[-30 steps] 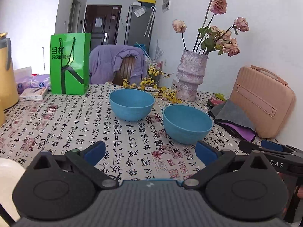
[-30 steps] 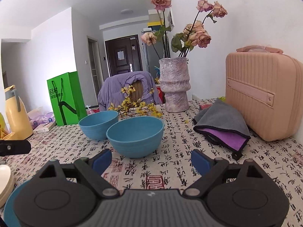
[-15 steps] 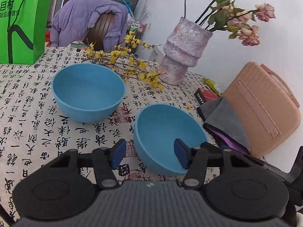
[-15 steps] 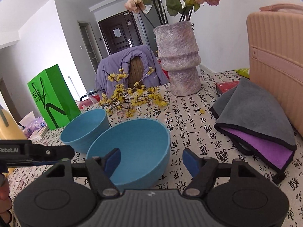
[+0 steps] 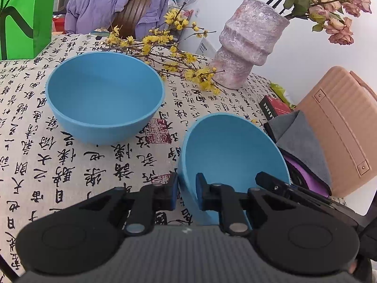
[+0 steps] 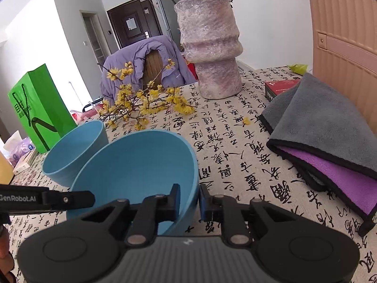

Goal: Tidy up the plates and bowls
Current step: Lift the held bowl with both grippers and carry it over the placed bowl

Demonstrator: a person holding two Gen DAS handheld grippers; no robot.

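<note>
Bowl (image 5: 233, 151), blue, near one of two, sits tilted on the calligraphy-print tablecloth (image 5: 99, 165), pinched from both sides. Left gripper (image 5: 186, 192) has its fingers closed on the bowl's left rim wall, one pad outside, one inside. Right gripper (image 6: 189, 202) is clamped the same way on the right rim. Second blue bowl (image 5: 103, 96) stands upright just beyond, apart from it. Stone-look vase (image 6: 209, 47), yellow blossom branch (image 6: 146, 101), grey-purple cloth (image 6: 329, 136) and pink case (image 5: 339, 127) lie further out.
</note>
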